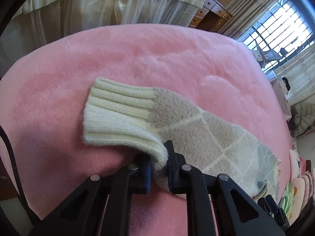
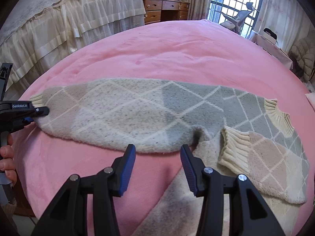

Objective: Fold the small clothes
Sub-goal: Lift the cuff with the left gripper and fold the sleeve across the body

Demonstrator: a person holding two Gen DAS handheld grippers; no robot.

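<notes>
An argyle sweater lies spread on the pink plush blanket. The left gripper is clamped on its ribbed cream cuff. The right gripper hangs with jaws apart and empty, the sleeve's edge just beyond their tips. Only the right wrist view shows the other cuff, a wooden dresser, and fingers.
</notes>
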